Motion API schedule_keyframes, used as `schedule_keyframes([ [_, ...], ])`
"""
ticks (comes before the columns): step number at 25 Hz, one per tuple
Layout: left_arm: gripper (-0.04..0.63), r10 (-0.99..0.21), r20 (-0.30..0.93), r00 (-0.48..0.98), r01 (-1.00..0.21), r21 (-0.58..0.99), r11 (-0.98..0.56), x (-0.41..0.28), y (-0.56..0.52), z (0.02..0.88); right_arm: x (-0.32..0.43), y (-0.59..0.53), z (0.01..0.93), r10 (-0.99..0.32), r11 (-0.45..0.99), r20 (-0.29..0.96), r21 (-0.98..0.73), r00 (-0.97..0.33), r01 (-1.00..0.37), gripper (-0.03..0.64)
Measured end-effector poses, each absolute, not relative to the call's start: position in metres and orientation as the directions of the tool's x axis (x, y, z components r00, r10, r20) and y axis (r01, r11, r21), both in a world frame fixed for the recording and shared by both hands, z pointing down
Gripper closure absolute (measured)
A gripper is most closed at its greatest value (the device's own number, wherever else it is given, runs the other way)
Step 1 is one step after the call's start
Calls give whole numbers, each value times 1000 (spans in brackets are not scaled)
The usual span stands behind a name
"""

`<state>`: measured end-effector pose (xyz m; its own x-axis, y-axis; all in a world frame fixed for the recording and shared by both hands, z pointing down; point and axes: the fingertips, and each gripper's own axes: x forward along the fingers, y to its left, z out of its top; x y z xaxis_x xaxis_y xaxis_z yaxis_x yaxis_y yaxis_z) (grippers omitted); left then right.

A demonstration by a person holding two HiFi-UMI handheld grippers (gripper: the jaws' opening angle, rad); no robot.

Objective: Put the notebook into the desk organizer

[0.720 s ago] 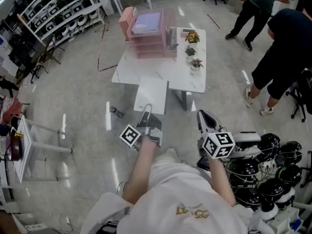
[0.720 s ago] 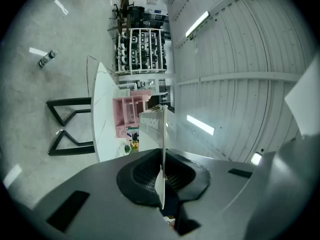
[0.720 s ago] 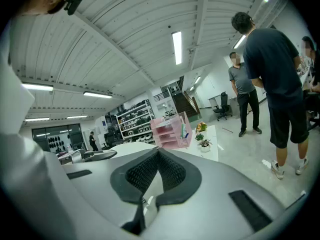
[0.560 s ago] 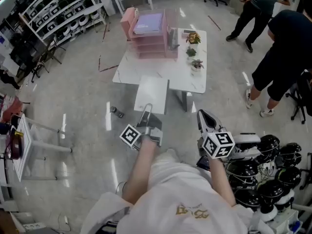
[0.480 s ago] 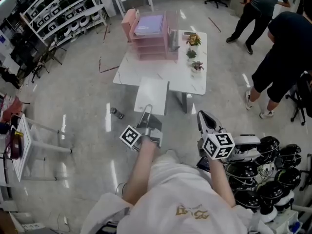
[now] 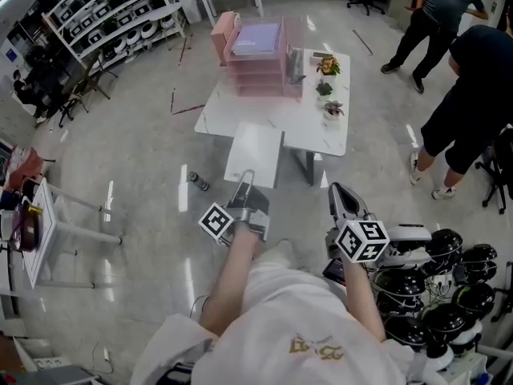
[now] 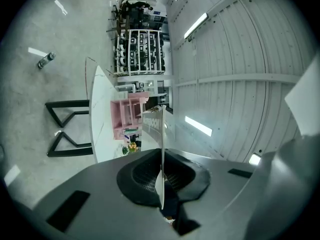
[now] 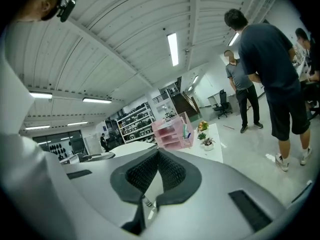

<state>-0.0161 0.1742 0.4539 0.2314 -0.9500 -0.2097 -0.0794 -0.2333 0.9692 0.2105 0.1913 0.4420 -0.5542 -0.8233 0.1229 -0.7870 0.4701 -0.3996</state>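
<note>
White gold-printed shirt (image 6: 309,331); grey left gripper (image 6: 245,176) and right gripper (image 6: 336,188) bear black-and-white marker cubes (image 6: 360,241).

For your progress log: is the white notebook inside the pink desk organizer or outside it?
Outside: the left gripper holds the white notebook away from the pink desk organizer.
</note>
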Motion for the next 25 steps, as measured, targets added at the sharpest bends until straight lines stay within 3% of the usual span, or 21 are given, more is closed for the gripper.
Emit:
schedule_keyframes([
  [11, 566, -949, -216, 228, -61, 970, -235, -38, 136, 459, 195, 150, 450, -828, 457, 142, -390, -543, -799, 606],
  [25, 565, -947, -203, 248, -3, 978, -211, -116, -53, 476, 130, -26, 464, -846, 387, 215, -380, -487, -840, 606],
])
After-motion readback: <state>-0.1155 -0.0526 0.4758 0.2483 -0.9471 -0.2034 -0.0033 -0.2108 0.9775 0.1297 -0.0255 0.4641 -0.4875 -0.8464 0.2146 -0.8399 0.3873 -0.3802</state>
